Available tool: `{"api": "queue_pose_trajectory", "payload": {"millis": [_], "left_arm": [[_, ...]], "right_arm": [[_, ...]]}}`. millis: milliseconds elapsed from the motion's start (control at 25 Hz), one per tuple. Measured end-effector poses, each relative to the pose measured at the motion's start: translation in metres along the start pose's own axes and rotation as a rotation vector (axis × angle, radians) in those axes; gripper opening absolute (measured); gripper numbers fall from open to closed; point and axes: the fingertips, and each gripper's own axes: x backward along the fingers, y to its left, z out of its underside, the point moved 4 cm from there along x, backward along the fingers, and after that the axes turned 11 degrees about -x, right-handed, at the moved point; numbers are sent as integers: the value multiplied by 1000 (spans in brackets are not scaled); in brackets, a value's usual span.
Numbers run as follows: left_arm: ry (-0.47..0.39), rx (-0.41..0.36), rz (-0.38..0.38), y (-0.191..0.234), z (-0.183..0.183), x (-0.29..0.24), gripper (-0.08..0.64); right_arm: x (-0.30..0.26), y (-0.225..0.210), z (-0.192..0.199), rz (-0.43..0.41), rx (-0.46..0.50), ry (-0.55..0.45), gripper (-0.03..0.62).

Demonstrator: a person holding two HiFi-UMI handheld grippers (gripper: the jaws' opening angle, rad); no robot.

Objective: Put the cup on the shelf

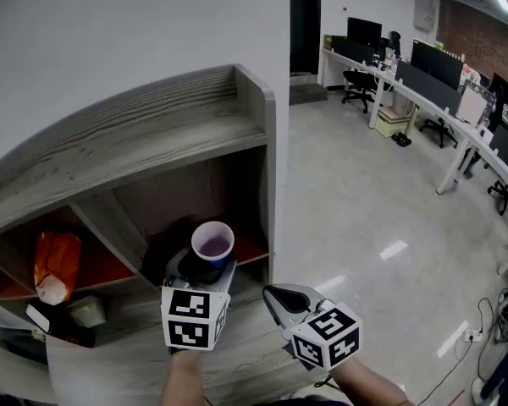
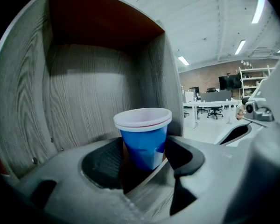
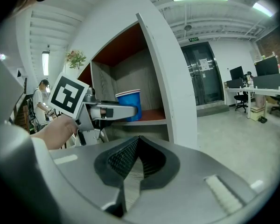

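A blue paper cup (image 1: 212, 242) with a white rim stands upright on the red floor of the wooden shelf's (image 1: 267, 142) right compartment. In the left gripper view the cup (image 2: 143, 134) is dented on its side and sits between the jaws of my left gripper (image 2: 143, 157). Thin gaps show beside both pads, so that gripper is open around it. The right gripper view shows the cup (image 3: 129, 104) inside the compartment, with the left gripper's jaw alongside. My right gripper (image 1: 273, 294) hovers in front of the shelf, shut and holding nothing.
An orange bag (image 1: 55, 265) lies in the compartment to the left, with small items (image 1: 85, 311) below it. White desks with monitors and chairs (image 1: 423, 83) line the far right across a glossy floor. A person (image 3: 39, 101) stands beyond the shelf.
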Motion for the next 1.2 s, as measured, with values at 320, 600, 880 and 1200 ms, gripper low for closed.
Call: {"api": "queue_pose_trajectory", "payload": {"millis": [320, 600, 880, 1200], "left_arm": [[-41, 0, -100, 5, 1, 8, 311], [-110, 71, -133, -4, 9, 31, 304], [-185, 164, -105, -28, 21, 57, 153], [-221, 245, -46, -58, 35, 83, 2]], "right_arm": [[3, -1, 2, -3, -4, 1, 0], [9, -2, 5, -8, -5, -1, 0], [16, 3, 9, -27, 1, 0, 0], [27, 13, 17, -60, 13, -1, 0]]}}
